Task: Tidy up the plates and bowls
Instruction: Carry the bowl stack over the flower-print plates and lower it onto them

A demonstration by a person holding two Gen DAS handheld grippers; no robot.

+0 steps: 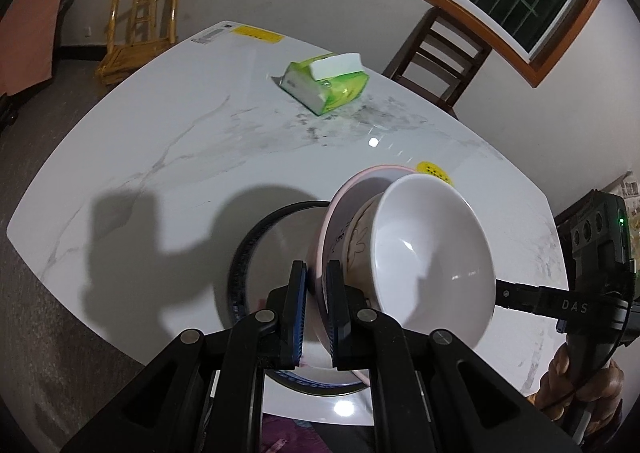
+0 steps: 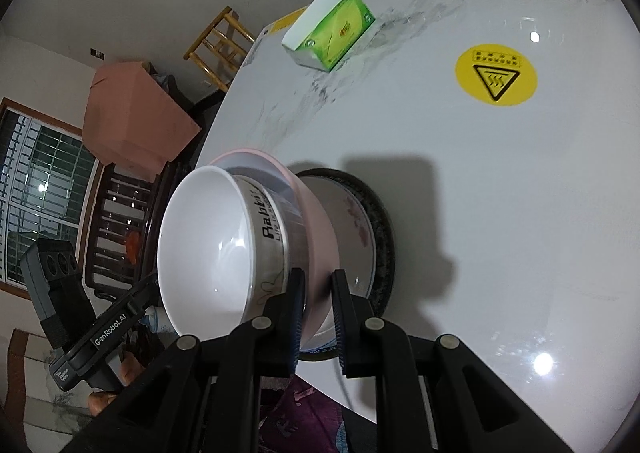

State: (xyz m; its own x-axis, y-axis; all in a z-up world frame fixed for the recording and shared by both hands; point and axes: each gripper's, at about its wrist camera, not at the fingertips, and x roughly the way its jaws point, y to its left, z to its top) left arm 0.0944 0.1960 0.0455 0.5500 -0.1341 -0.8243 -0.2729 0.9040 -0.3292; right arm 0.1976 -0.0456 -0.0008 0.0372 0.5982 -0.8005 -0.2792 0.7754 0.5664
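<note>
A pink bowl (image 1: 349,189) (image 2: 316,213) holds a white bowl (image 1: 432,253) (image 2: 204,249) nested in it; the white bowl has black print on its outside. My left gripper (image 1: 317,293) is shut on the pink bowl's rim. On the opposite side of that rim, my right gripper (image 2: 319,293) is shut too. The stack sits over a white plate with a dark patterned rim (image 1: 244,249) (image 2: 382,225) near the table's front edge; whether they touch I cannot tell. Each view shows the other gripper's body beside the stack, its fingertips hidden behind the bowls.
A green tissue pack (image 1: 326,83) (image 2: 330,35) lies farther back on the white marble table (image 1: 160,157) (image 2: 500,193). A yellow heat sticker (image 2: 496,75) is on the tabletop. A dark chair (image 1: 440,57) and a bamboo chair (image 1: 140,25) stand beyond the table.
</note>
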